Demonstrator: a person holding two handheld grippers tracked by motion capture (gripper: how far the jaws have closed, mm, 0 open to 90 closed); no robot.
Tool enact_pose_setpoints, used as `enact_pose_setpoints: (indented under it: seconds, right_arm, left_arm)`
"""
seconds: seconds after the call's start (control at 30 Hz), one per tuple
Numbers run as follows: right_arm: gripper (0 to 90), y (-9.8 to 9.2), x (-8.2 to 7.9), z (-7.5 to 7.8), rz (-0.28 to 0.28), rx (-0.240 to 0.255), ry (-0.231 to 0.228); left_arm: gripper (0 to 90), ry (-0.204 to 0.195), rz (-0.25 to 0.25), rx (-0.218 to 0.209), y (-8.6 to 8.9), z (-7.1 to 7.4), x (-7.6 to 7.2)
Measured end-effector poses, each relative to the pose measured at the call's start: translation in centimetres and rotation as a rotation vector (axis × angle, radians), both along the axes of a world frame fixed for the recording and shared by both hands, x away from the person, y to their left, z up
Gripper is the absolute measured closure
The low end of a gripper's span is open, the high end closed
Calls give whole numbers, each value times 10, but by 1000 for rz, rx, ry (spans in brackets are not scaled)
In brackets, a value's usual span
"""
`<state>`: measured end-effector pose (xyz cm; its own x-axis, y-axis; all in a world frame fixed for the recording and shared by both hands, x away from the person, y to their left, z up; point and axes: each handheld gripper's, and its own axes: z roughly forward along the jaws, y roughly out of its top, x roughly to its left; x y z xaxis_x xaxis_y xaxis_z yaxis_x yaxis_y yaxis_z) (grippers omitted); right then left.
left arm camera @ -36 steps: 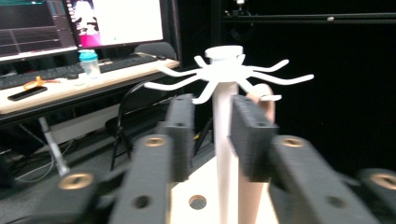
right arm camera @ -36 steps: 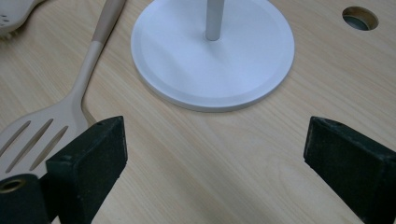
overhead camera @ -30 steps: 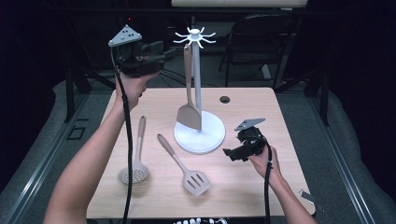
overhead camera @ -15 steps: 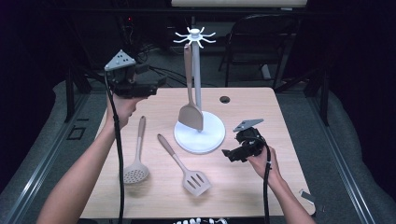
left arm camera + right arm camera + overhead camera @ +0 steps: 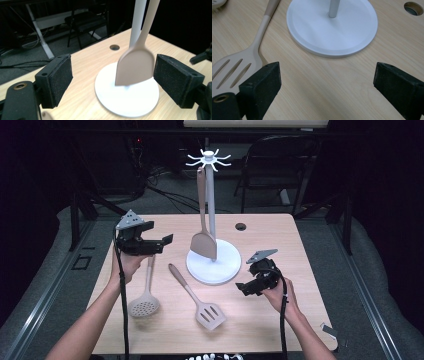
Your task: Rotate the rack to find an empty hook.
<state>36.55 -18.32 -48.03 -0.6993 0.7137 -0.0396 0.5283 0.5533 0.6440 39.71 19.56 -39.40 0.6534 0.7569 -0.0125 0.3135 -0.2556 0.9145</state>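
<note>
left tongs (image 5: pixel 162 241) just opened, empty; right tongs (image 5: pixel 243 288) gape, resting low.

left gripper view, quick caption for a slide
Open left tongs frame a beige spatula hanging over the white stand base.

My table (image 5: pixel 280 330) is pale wood-grain laminate, smooth with a soft sheen. The stand (image 5: pixel 214 265) looks like white plastic or coated metal: its round base is smooth and satiny, its post the same, and I cannot tell which material it is. The hanging turner (image 5: pixel 204 245) is beige, matt, and looks like silicone or nylon. The slotted turner (image 5: pixel 210 314) and skimmer (image 5: pixel 144 306) on the table share that dull beige finish. My left gripper (image 5: pixel 161 241) and right gripper (image 5: pixel 243 287) are matt black plastic; my pads (image 5: pixel 60 80) are rough, like coarse foam or grit. Grey plates on top look flat and dull.
</note>
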Motion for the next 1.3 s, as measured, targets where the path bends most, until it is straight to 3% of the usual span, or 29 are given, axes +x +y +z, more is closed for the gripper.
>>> enact_pose_setpoints:
  seconds: [0.47,1.07,1.3]
  right_arm:
    - [84,5,-2,-3,11,-13,8]
    - [107,14,-8,-6,34,-38,22]
    - [117,18,-15,-6,46,-22,33]
  left_arm:
    - [152,89,39,-19,15,-43,-7]
    - [147,157,56,-35,25,-63,-8]
    - [144,180,57,-13,23,-71,-8]
